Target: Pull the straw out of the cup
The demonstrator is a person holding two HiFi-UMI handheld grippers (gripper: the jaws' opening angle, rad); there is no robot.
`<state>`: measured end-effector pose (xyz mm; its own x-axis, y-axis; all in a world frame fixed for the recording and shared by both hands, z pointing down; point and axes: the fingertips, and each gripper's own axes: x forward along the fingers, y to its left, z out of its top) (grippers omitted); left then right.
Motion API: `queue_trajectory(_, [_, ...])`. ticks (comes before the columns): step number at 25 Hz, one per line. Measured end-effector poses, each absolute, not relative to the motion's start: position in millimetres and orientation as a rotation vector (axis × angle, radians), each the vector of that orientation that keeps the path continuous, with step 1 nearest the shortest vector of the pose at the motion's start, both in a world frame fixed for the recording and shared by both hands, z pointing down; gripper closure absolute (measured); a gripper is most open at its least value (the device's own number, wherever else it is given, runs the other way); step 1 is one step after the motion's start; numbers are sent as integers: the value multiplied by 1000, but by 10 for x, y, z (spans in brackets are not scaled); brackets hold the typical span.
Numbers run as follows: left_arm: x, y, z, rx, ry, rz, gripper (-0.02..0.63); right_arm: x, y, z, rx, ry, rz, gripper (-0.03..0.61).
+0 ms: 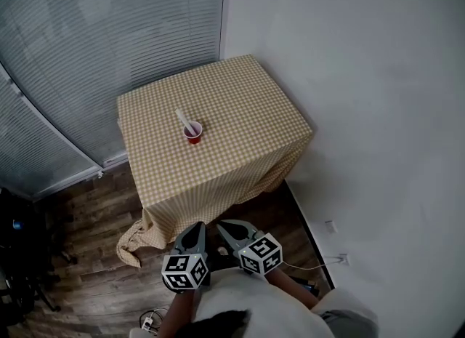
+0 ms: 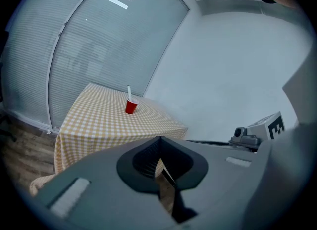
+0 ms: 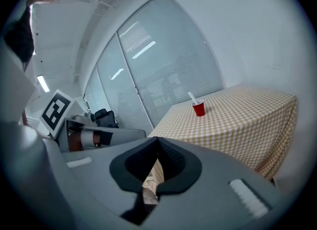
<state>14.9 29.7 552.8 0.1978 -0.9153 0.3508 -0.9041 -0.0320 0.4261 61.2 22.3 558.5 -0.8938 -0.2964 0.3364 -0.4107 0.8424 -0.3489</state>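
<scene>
Red cup (image 1: 192, 133) with straw (image 1: 183, 119) on checked table (image 1: 240, 97); left gripper (image 1: 196, 227), right gripper (image 1: 221, 225) jaws together.

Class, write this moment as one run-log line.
stage: not started | left gripper: shut, empty | right gripper: shut, empty | straw: in red cup | red cup: on checked table, far from grippers

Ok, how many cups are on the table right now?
1: a red cup near the middle of the checked table, straw standing in it. Nothing looks hidden.
</scene>
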Motion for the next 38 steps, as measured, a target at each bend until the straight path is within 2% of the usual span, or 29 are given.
queue_trajectory(10, [179,122,5443,1978,-1666,-46,598,580,62,5533,525,-2764,579,572])
queue_trajectory(16, [70,-97,5418,2011,-1667,-32,580,462,-136,5509,541,-2756,427,572])
queue_trajectory(19, [0,-197,5414,2000,-1678,-20,598,394,-258,5458,544,-2767,453,572])
queue_trajectory(38, [-702,-1168,5442,1978,-1641,-20,598,-336,-1363,5349,659,-2727,558,572])
